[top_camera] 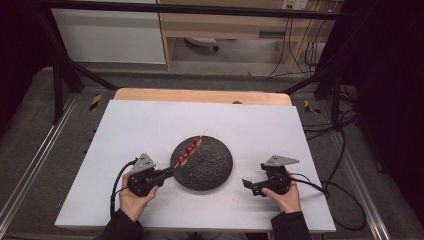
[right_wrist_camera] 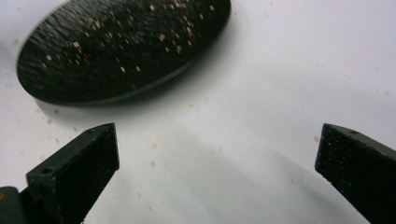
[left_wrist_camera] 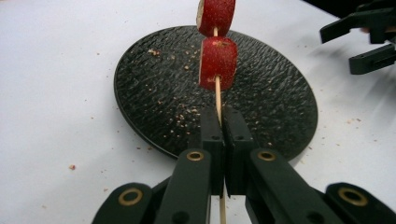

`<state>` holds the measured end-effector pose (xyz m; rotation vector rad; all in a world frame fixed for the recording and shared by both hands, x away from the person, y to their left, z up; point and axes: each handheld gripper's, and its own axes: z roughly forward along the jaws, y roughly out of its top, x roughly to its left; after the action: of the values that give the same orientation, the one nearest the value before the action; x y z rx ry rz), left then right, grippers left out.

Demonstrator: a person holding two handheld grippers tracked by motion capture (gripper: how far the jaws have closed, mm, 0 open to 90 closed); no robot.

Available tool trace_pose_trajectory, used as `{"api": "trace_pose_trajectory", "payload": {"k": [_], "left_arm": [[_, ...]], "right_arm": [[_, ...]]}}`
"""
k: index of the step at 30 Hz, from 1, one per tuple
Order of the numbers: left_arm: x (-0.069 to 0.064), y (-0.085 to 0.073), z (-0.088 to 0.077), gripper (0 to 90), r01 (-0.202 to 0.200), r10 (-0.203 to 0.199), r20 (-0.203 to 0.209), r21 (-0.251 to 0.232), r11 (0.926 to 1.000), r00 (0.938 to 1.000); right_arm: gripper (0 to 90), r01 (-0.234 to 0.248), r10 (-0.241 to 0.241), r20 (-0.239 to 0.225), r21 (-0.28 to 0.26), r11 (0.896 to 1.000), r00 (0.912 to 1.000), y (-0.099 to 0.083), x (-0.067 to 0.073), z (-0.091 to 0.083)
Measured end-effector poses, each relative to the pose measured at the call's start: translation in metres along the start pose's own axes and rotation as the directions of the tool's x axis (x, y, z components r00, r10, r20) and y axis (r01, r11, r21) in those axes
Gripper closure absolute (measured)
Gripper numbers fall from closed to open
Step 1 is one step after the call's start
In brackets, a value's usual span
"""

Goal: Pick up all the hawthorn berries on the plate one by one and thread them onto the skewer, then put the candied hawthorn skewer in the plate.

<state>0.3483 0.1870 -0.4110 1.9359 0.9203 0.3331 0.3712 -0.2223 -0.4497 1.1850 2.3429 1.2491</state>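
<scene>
Already the left tongs (left_wrist_camera: 218,122) pinch the wooden skewer (left_wrist_camera: 217,95), its strawberry slices (left_wrist_camera: 217,63) slanting away over the black plate (top_camera: 216,165). Right tongs (right_wrist_camera: 217,158) gape wide and empty, low over the white worktop (top_camera: 150,120), just beside the plate's near-right rim.

Round black plate with a pebbled, ridged texture (left_wrist_camera: 163,88): surface flecked with pale tan crumbs, densest at its centre. Thin pale wooden skewer (left_wrist_camera: 217,95): natural light-tan colour, carrying glossy red fruit pieces with cream-coloured cut faces (left_wrist_camera: 217,63) toward 12 o'clock. Flat white table sheet (top_camera: 145,125): plain, with scattered tan specks. Left gripper (left_wrist_camera: 223,122) and right gripper (right_wrist_camera: 217,154): matte black; brass-coloured rivets on the left linkage.
</scene>
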Motion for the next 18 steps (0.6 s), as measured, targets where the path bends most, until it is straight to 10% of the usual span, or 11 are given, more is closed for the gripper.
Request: {"api": "trace_pose_trajectory", "payload": {"k": [18], "left_arm": [[-0.001, 0.015, 0.034, 88.2, -0.059, 0.064, -0.027, 0.177, 0.9824, 0.9976]], "right_arm": [[0.6, -0.004, 0.004, 0.0, -0.006, 1.0, 1.0, -0.015, -0.01, -0.013]]}}
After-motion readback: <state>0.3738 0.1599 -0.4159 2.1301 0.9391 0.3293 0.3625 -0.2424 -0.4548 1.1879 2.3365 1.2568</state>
